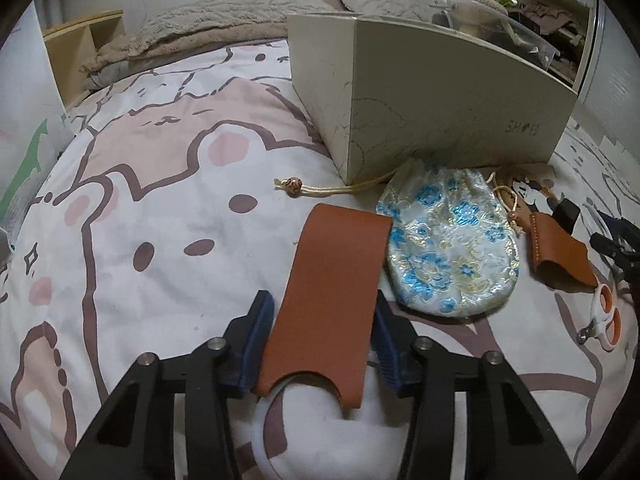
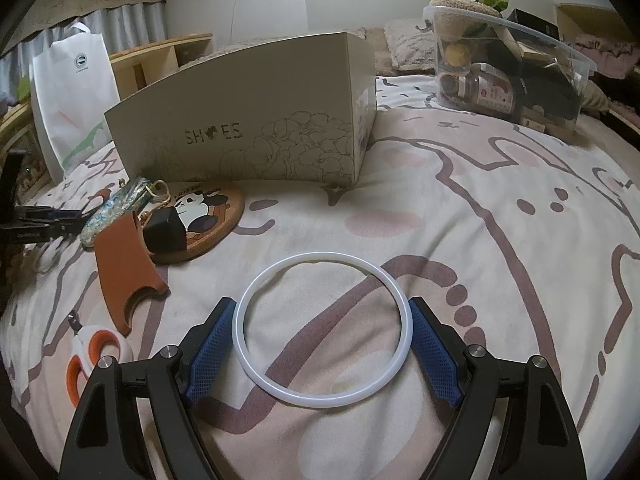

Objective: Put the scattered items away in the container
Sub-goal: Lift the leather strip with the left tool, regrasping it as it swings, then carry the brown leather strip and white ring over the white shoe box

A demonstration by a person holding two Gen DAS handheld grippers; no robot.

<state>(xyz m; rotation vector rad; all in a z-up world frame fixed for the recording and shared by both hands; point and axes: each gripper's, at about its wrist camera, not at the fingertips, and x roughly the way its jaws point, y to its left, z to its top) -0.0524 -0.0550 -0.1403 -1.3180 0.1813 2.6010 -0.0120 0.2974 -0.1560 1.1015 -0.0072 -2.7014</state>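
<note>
A flat brown leather sleeve (image 1: 328, 288) lies on the bedspread, and my left gripper (image 1: 320, 304) is shut on its long edges with both blue pads. My right gripper (image 2: 320, 306) is shut on a white ring (image 2: 404, 300), one pad touching each side of it. The container, a cream shoe box (image 1: 440, 112) (image 2: 248, 120), stands just beyond. A blue floral drawstring pouch (image 1: 448, 248) rests against the box. A second brown sleeve (image 2: 124, 264), a small black box (image 2: 164, 232), a panda coaster (image 2: 200, 216) and orange-handled clippers (image 2: 96, 352) lie scattered between the two grippers.
A clear plastic bin (image 2: 508, 72) full of things sits at the back right of the bed. A white paper bag (image 2: 72, 92) and a wooden shelf (image 1: 80, 48) stand beside the bed. Pillows and a beige blanket (image 1: 208, 28) lie behind the box.
</note>
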